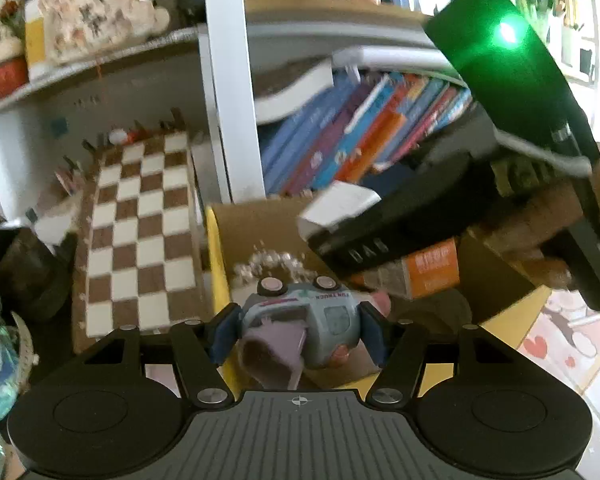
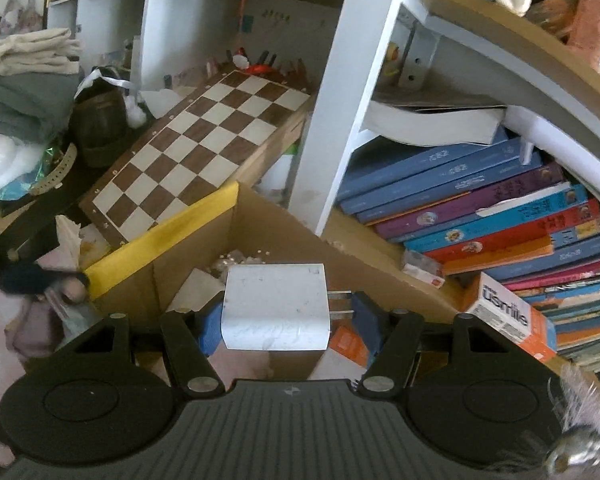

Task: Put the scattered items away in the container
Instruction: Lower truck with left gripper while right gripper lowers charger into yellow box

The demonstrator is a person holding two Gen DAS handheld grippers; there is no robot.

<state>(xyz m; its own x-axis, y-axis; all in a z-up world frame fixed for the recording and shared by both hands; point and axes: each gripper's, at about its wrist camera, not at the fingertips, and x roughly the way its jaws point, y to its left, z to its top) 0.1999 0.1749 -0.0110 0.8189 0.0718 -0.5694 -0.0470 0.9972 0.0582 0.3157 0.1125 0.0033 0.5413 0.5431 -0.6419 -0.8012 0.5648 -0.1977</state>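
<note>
My left gripper is shut on a small blue-grey toy truck with pink wheels and a lilac part, held over the cardboard box with a yellow rim. My right gripper is shut on a white plug charger, its two prongs pointing right, above the same cardboard box. In the left wrist view the charger and the black right gripper body hang over the box's far right. Inside the box lie a pile of clear beads and an orange packet.
A wooden chessboard leans left of the box. A white shelf post and a row of leaning books stand behind it. A white and orange carton sits beside the books. Clothes and bags pile up at the left.
</note>
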